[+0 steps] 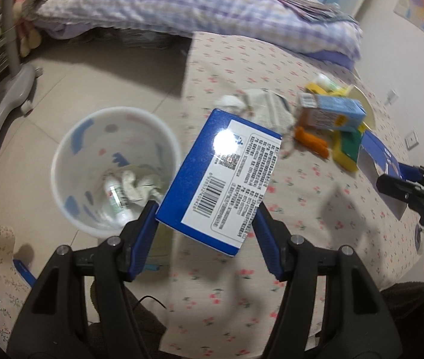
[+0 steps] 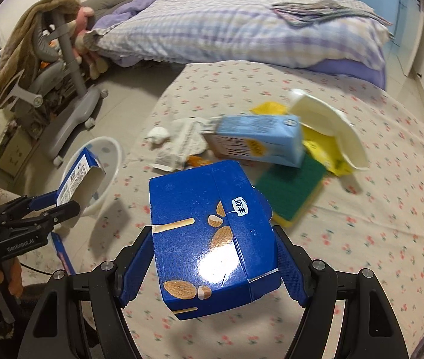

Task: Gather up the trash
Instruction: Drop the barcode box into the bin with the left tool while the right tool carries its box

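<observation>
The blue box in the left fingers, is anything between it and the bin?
Nothing visible blocks it. The blue box hangs over the table's edge, right beside the open white bin on the floor. The bin holds only a bottle and crumpled paper at the bottom.

A: What lies beyond the flowered tabletop (image 2: 361, 239)?
B: At twelve o'clock, a bed with a lilac checked quilt (image 2: 227, 27) and a folded striped cloth (image 2: 325, 9) on it.
A: And toward ten o'clock?
B: A grey wheeled chair (image 2: 62, 89) on the tiled floor (image 1: 107, 68), a brown garment (image 2: 23, 39) draped over it, soft toys (image 2: 83, 21) behind.
</observation>
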A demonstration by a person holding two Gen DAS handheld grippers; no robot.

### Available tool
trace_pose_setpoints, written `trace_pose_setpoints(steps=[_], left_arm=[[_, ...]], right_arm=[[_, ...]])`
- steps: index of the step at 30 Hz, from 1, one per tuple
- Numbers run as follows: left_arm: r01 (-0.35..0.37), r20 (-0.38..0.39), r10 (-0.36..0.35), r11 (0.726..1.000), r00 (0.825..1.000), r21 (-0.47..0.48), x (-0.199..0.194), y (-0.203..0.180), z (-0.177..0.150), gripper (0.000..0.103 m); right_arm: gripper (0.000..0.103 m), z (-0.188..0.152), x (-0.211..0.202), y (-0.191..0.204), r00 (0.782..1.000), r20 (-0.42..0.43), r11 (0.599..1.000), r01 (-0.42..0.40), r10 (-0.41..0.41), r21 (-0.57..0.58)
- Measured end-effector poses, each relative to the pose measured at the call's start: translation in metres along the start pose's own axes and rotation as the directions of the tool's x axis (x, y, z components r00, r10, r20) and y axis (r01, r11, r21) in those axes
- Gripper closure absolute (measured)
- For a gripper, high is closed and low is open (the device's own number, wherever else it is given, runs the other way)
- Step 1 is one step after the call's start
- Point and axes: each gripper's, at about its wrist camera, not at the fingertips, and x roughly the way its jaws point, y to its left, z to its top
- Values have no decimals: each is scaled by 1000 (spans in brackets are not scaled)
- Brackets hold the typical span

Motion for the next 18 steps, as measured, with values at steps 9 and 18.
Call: trace_pose_setpoints(steps=[9, 18], left_arm=[[-52, 15, 54, 993, 998, -102, 5, 53, 2, 39], [-149, 43, 158, 977, 987, -153, 8, 77, 4, 18]], right_arm=[[25, 20, 32, 50, 1000, -23, 997, -21, 19, -69], [25, 37, 58, 81, 998, -39, 996, -52, 49, -74]])
